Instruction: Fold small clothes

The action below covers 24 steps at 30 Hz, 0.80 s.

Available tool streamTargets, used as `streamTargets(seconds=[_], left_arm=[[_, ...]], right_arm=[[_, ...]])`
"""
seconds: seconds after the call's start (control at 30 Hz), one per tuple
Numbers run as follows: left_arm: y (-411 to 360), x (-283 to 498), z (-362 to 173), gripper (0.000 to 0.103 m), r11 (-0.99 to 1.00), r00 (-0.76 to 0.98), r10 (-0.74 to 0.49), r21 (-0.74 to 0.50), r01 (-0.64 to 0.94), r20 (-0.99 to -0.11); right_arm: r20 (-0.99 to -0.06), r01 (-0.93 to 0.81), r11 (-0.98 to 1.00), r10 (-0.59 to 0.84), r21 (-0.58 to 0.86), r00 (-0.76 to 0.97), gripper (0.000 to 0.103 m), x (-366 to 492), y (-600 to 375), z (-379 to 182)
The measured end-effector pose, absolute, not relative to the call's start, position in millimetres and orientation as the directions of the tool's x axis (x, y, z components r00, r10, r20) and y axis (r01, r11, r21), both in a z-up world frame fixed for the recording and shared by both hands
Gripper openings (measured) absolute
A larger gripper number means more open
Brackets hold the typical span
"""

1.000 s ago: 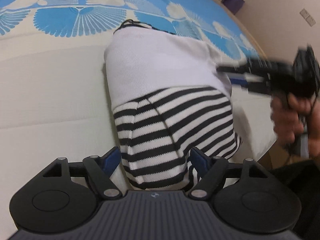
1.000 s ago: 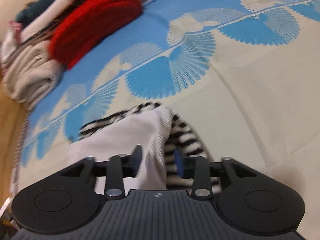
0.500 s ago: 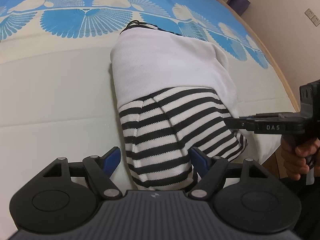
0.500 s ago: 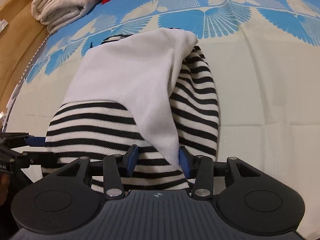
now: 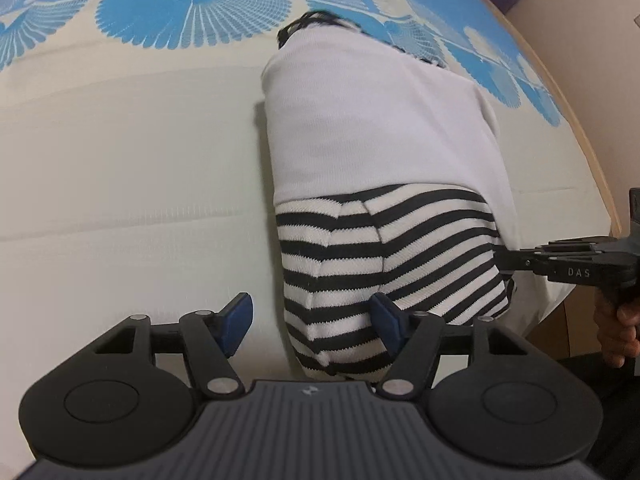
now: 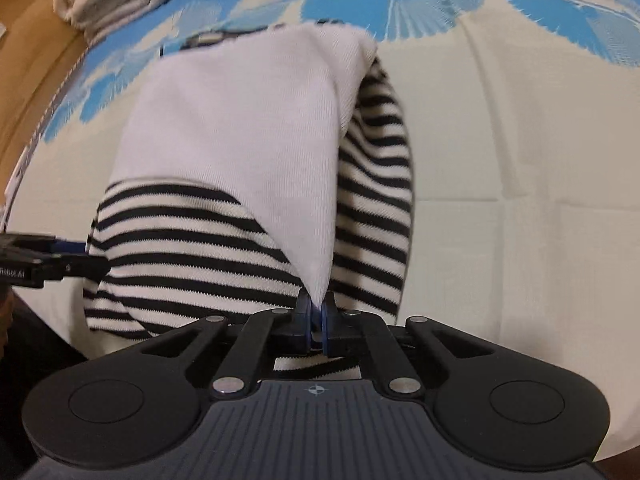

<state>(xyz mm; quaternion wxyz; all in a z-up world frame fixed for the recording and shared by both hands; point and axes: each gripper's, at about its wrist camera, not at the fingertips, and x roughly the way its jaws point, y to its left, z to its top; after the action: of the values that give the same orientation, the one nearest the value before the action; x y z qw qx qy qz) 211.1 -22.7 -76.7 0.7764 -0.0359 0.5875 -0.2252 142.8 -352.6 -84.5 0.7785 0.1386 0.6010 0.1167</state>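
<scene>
A small garment, white with black-and-white striped parts, lies folded lengthwise on the bed. My left gripper straddles its near striped end. Its jaws are closing and the stripes sit between them, but the left pad is still off the cloth. My right gripper is shut on the near tip of the white layer of the garment. From the left wrist view, the right gripper reaches the garment's right edge. In the right wrist view, the left gripper shows side on at the far left.
The bed sheet is cream with a blue fan pattern at the far side. A stack of folded clothes lies at the back left in the right wrist view, beside a wooden edge. A hand grips the right tool.
My right gripper closed on the white tip that lay between its jaws. The left jaws narrowed a little around the striped end.
</scene>
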Motion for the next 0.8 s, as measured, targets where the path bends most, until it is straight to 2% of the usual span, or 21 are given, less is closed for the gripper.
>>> streamTargets(seconds=[0.1, 0.17, 0.23, 0.27, 0.37, 0.5, 0.6, 0.67, 0.7, 0.73, 0.77, 0.8], left_arm=[[-14, 224, -64, 0.071, 0.883, 0.197, -0.442, -0.386, 0.266, -0.875], [-5, 239, -54, 0.074, 0.875, 0.218, -0.473, -0.425, 0.232, -0.854], [-2, 257, -48, 0.074, 0.878, 0.247, -0.473, -0.430, 0.209, -0.846], [-2, 266, -47, 0.076, 0.882, 0.259, -0.468, -0.425, 0.206, -0.845], [-4, 292, -53, 0.078, 0.873, 0.268, -0.487, -0.455, 0.177, -0.831], [-6, 314, -89, 0.080, 0.816, 0.235, -0.575, -0.569, 0.099, -0.784], [-11, 323, -118, 0.086, 0.807, 0.202, -0.584, -0.588, 0.045, -0.786], [-16, 330, -127, 0.086, 0.786, 0.208, -0.611, -0.617, 0.040, -0.764], [-18, 334, -130, 0.083, 0.776, 0.221, -0.621, -0.629, 0.040, -0.752], [-20, 337, -131, 0.073, 0.772, 0.241, -0.624, -0.635, 0.041, -0.743], [-22, 338, -130, 0.070, 0.772, 0.255, -0.622, -0.634, 0.041, -0.741], [-23, 339, -128, 0.059, 0.776, 0.271, -0.616, -0.629, 0.047, -0.740]], right_arm=[[-0.894, 0.012, 0.924, 0.366, 0.382, 0.259, 0.010, 146, -358, -80], [-0.869, 0.007, 0.916, 0.379, 0.402, 0.317, 0.018, 147, -361, -69], [-0.833, 0.003, 0.904, 0.393, 0.428, 0.389, 0.043, 148, -365, -58], [-0.816, 0.010, 0.896, 0.400, 0.444, 0.416, 0.051, 150, -367, -54], [-0.798, 0.060, 0.880, 0.396, 0.470, 0.454, 0.063, 159, -368, -55], [-0.842, 0.155, 0.887, 0.341, 0.436, 0.417, 0.064, 177, -368, -76], [-0.858, 0.218, 0.869, 0.344, 0.445, 0.381, 0.067, 187, -365, -94], [-0.867, 0.238, 0.866, 0.341, 0.440, 0.363, 0.068, 192, -363, -103], [-0.867, 0.239, 0.864, 0.344, 0.442, 0.359, 0.067, 194, -362, -105], [-0.863, 0.236, 0.861, 0.354, 0.451, 0.360, 0.056, 196, -360, -107], [-0.856, 0.229, 0.855, 0.368, 0.465, 0.364, 0.042, 198, -359, -108], [-0.848, 0.225, 0.848, 0.381, 0.480, 0.368, 0.039, 200, -356, -106]])
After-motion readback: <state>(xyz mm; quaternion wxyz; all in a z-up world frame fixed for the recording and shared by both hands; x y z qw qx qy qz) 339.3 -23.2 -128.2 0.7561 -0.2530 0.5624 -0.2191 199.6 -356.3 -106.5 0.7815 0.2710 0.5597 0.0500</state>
